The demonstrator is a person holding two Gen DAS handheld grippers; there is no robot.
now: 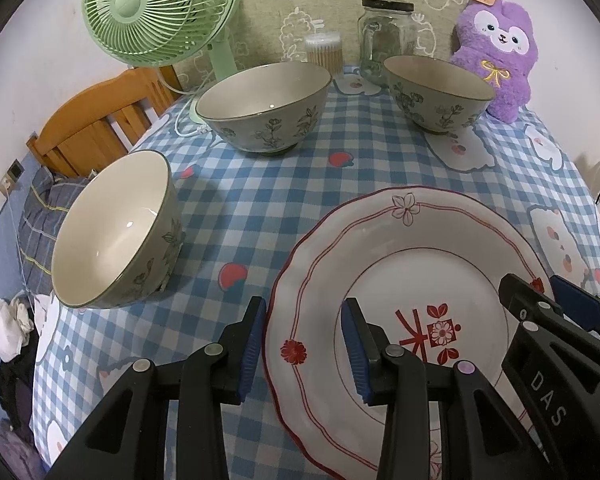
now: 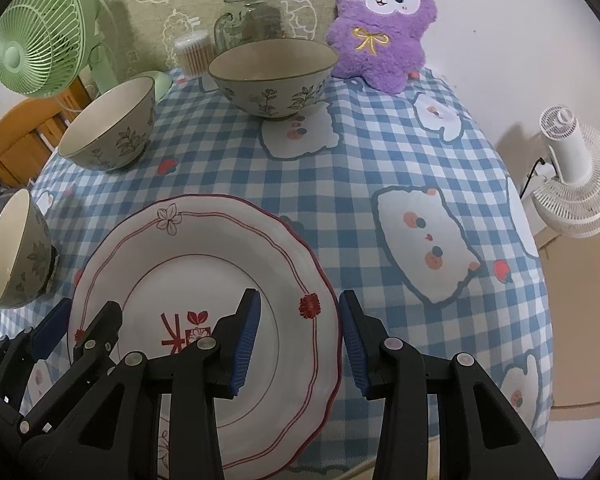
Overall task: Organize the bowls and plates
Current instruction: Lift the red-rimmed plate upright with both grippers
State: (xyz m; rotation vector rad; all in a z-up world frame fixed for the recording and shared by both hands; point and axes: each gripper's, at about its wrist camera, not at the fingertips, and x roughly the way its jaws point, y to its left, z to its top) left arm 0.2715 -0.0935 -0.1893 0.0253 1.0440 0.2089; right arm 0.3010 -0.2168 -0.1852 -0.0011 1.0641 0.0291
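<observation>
A white plate (image 1: 420, 264) (image 2: 204, 256) with red trim lies on the checked tablecloth, near the front edge. My left gripper (image 1: 305, 332) (image 2: 86, 314) straddles its left rim, one pad against the outer edge and the other inside the well. On the opposite rim my right gripper (image 2: 300, 320) (image 1: 540, 292) sits the same way. Both look closed on the rim. Three grey floral bowls stand upright apart from the plate: one at the left (image 1: 112, 236) (image 2: 8, 248), one behind it (image 1: 260, 100) (image 2: 108, 128), one at the back (image 1: 436, 84) (image 2: 272, 68).
Along the back stand a green fan (image 1: 156, 8), a box of cotton swabs (image 1: 324, 50), a glass jar (image 1: 386, 36) and a purple plush toy (image 1: 496, 52). A wooden chair (image 1: 100, 116) is off the left edge, a white fan (image 2: 576, 176) off the right.
</observation>
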